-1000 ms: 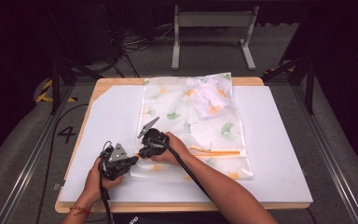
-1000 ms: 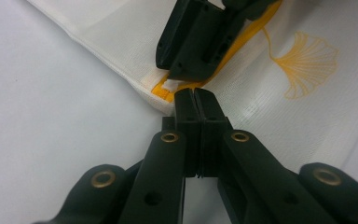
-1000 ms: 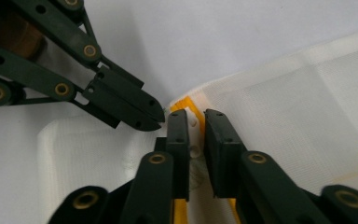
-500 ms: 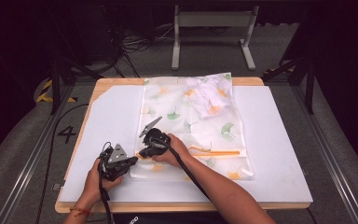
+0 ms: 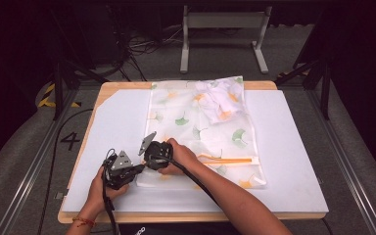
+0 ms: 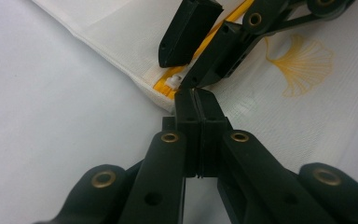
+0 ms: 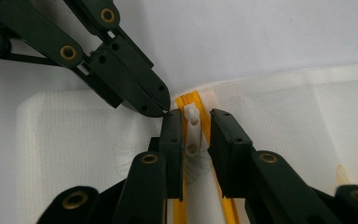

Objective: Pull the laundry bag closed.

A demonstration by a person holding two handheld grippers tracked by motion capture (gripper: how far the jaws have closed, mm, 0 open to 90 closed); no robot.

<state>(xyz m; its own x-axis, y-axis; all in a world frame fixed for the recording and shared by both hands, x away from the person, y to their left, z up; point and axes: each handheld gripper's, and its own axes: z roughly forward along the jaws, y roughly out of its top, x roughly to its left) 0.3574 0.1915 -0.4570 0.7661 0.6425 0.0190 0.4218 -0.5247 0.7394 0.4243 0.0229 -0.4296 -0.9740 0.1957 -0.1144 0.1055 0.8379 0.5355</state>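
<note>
- Beside the white plastic zipper pull (image 7: pixel 192 128), my left gripper (image 6: pixel 196 100) pinches the translucent ginkgo-print mesh bag (image 5: pixel 203 129) corner; keep it taut
- My right gripper (image 7: pixel 193 123), jaws just widened, straddles that pull without pressing; close squarely before dragging along the orange zipper tape (image 7: pixel 182 105)

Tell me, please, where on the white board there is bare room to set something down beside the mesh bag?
The white board is bare right of the mesh zipper bag, and on its upper left between the bag and the wooden edge. The near-left corner is crowded: left gripper and right gripper meet at the bag's corner.

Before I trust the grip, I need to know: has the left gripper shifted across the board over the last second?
No. The left gripper sits at the same spot by the mesh bag's near-left corner.
</note>
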